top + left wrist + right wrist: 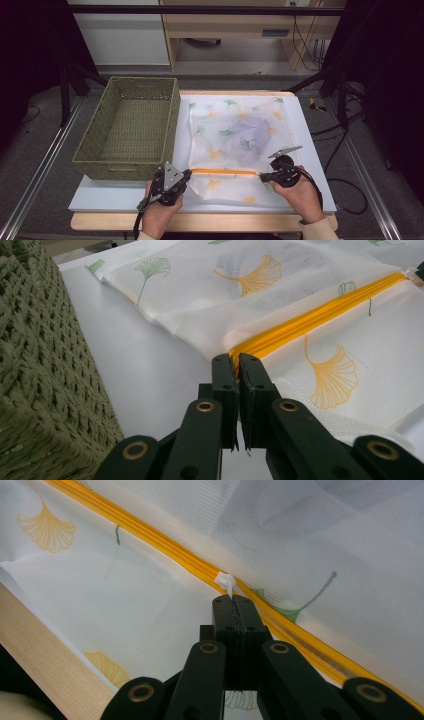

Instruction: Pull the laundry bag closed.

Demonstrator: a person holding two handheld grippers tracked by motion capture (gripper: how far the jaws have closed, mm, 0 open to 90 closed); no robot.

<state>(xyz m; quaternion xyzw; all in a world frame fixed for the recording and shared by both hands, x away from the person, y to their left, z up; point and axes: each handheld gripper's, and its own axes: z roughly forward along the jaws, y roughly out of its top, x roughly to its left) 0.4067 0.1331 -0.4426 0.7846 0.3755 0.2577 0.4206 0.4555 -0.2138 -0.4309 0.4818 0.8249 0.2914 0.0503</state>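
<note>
The left gripper (186, 173) is clenching the near-left end of the yellow zipper (225, 172) on a white mesh laundry bag (235, 140) printed with ginkgo leaves; in the left gripper view the gripper (235, 360) is pinching the zipper's end (310, 320), which is running away from its tips toward the upper right. The right gripper (262, 176) is sitting at the zipper's other end, and in the right gripper view its jaws (233, 600) are pressing shut on the small white zipper pull (225, 582) just ahead of their tips. The bag is lying flat on the white bench (125, 192), stretched between both grippers. A woven green basket (130, 125) is standing just beside the left gripper, on its outer side, apart from the bag.
</note>
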